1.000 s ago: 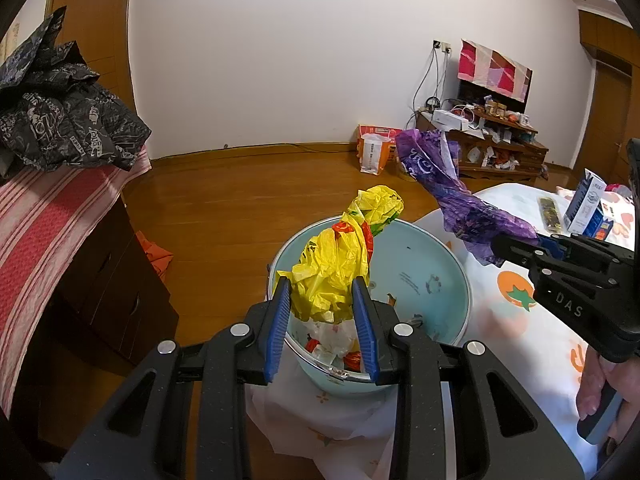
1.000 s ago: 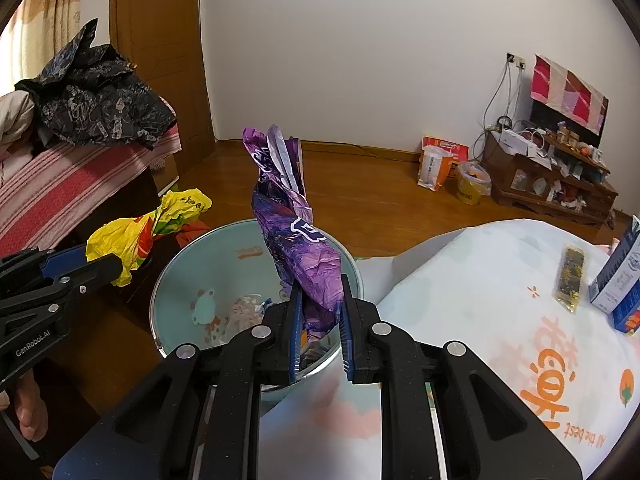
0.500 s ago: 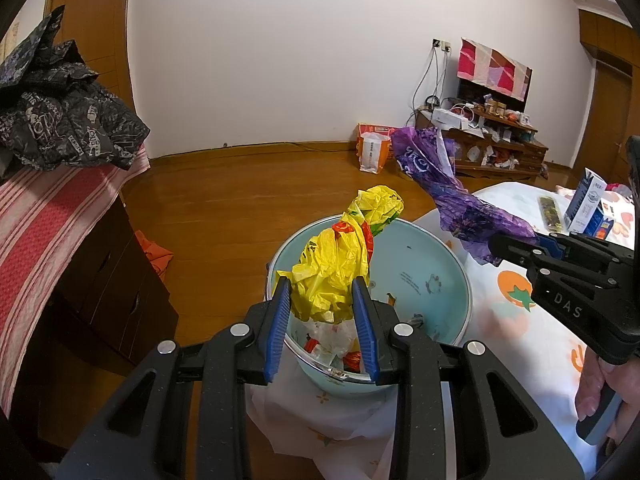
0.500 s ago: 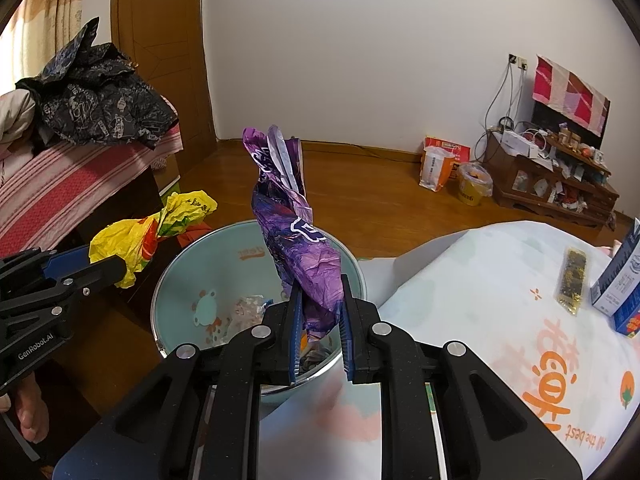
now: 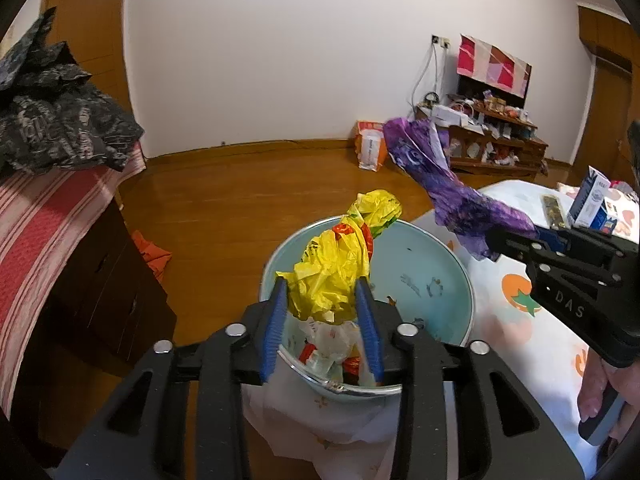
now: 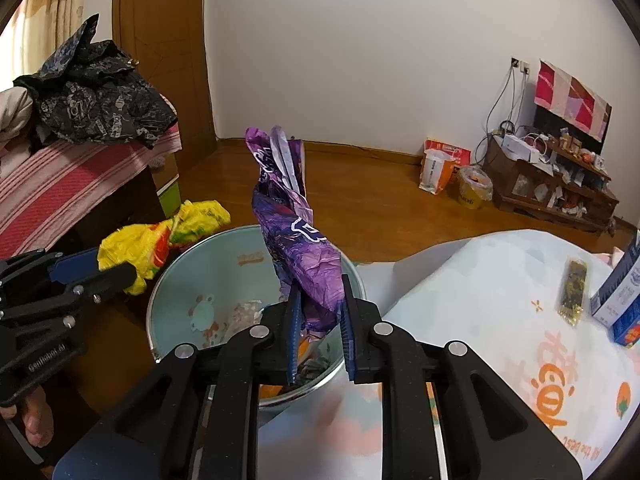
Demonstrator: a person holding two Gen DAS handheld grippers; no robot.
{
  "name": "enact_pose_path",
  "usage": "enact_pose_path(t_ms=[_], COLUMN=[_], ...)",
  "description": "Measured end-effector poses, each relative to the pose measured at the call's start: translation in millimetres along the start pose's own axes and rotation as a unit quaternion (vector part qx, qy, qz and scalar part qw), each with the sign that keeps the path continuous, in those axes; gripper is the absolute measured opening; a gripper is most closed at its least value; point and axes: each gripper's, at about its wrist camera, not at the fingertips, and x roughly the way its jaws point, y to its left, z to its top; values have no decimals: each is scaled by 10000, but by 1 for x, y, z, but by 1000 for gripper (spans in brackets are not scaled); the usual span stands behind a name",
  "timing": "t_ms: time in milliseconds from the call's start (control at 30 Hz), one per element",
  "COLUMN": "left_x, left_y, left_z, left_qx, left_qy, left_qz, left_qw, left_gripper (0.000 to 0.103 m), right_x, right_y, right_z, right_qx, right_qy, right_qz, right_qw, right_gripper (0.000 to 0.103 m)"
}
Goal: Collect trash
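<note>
- Left gripper [image 5: 322,302]: blue-padded jaws clamped on a crumpled yellow plastic bag [image 5: 336,268], held above the near rim of the bin; also seen from the right wrist camera [image 6: 114,272] at the left, bag bulging out beyond the fingertips.
- Right gripper [image 6: 320,306]: jaws pinched on the lower end of a purple wrapper [image 6: 296,236], which stands upright over the bin; seen from the left wrist camera [image 5: 520,240] at the right, wrapper slanting up and leftward.
- Yellow plastic bag: red and green print; top twisted into a knot.
- Purple wrapper: crinkled foil, white lettering.
- Bin [image 5: 432,256]: round, pale blue inside, cartoon prints on the wall; assorted wrappers [image 5: 332,344] lie in the bottom.
- Table cover [image 6: 500,280]: white with orange prints; bin stands just beside its edge.
- On the cover, well apart from the bin: a small dark sachet [image 6: 572,292] and a blue-and-white carton [image 6: 618,296].
- Left side: striped red cloth [image 6: 60,176] with a dark patterned garment [image 6: 96,104] heaped on it.
- Far wall: low wooden shelf [image 6: 552,184], cluttered; white-and-orange bag [image 6: 436,168] on the wood floor.
</note>
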Motion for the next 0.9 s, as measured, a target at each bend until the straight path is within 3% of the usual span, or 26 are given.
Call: enact_pose_path(t_ms=[67,100,333,433,667,900], left_x=[1,2,-10,-29,-80,-116], left_y=[0,-1,-2,-5,-22,-46], left_z=[1,1,1,3,11,13], left_qx=[-35,-56,-87,-79,73,258], left_qy=[-39,-37,-79,-241,-743,-1022], left_qz=[44,14,-141,-229,-472,-606], left_qw=[10000,10000,9998,9994,9961,9926], left_gripper=[54,55,64,76,92,97], right_x=[2,3,-11,-36,-116,-166], right_y=[0,-3,-23,-30,-53,-52], right_z=[2,3,-5,-14,-35,-39], right_qx=[-3,40,337,497,1013,897], right_qy=[-36,-55,-85,-206,-733,-1155], right_qz=[-16,-52,-94,-113,-374,-790], right_qw=[10000,10000,9994,9985,9914,9861], right_gripper=[34,41,51,56,59,63])
